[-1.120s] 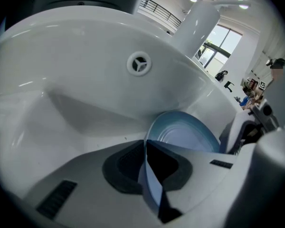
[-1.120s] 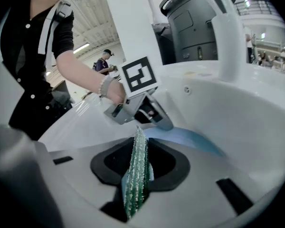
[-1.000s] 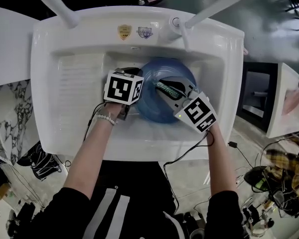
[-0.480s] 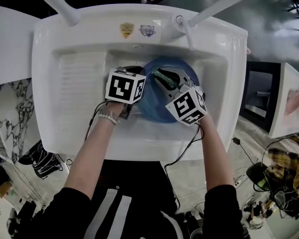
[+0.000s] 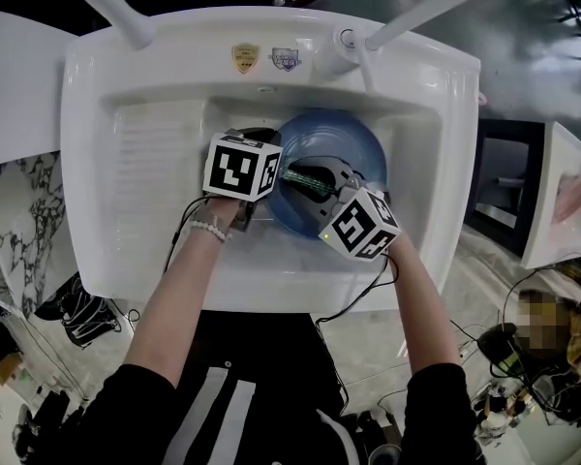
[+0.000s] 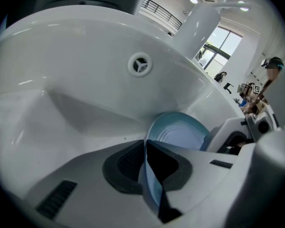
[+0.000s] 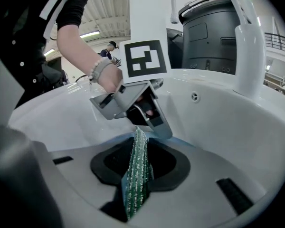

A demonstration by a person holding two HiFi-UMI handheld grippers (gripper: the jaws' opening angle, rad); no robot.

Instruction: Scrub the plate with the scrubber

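A: From above?
B: White sink (image 5: 126, 192) — blue plate (image 5: 344, 139) in its basin, between both tools.
A: Left gripper view?
B: Left gripper (image 6: 147, 163) pinches the plate's rim; bright windows beyond.
A: Right gripper view?
B: Right gripper (image 7: 138, 148) clamps the green scrubber (image 7: 135, 184) — the left tool just ahead.

Before you: one sink (image 5: 87, 163), one blue plate (image 5: 353, 143), one green scrubber (image 5: 305, 180). You hold two grippers: left gripper (image 6: 147, 167), right gripper (image 7: 137, 175). Two stickers (image 5: 243, 59) (image 5: 285, 61) at the rim's twelve o'clock.
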